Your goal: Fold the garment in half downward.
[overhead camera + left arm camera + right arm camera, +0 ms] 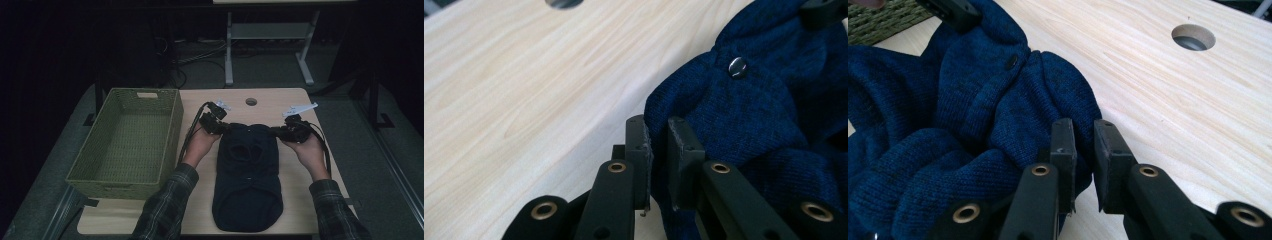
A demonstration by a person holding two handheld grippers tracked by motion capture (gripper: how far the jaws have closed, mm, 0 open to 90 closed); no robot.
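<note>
The navy knit garment (248, 175) is pinched at its far corners by left gripper (223, 128) and right gripper (278, 132), seemingly mid-fold; next, a level lift toward its near hem.

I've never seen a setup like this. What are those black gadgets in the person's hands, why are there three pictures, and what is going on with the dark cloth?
There is no robot here: a person holds a hand-operated claw in each hand, the left claw and the right claw. The high view looks down from above on the wooden table. The other two pictures come from small cameras riding on each claw, looking along its black jaws. On the table lie a dark blue knitted garment and, to its left, a green woven basket. In the close-ups, each claw is nearly closed and pinches a fold of the garment's upper edge, left claw and right claw. A small round snap button shows on the knit.
</note>
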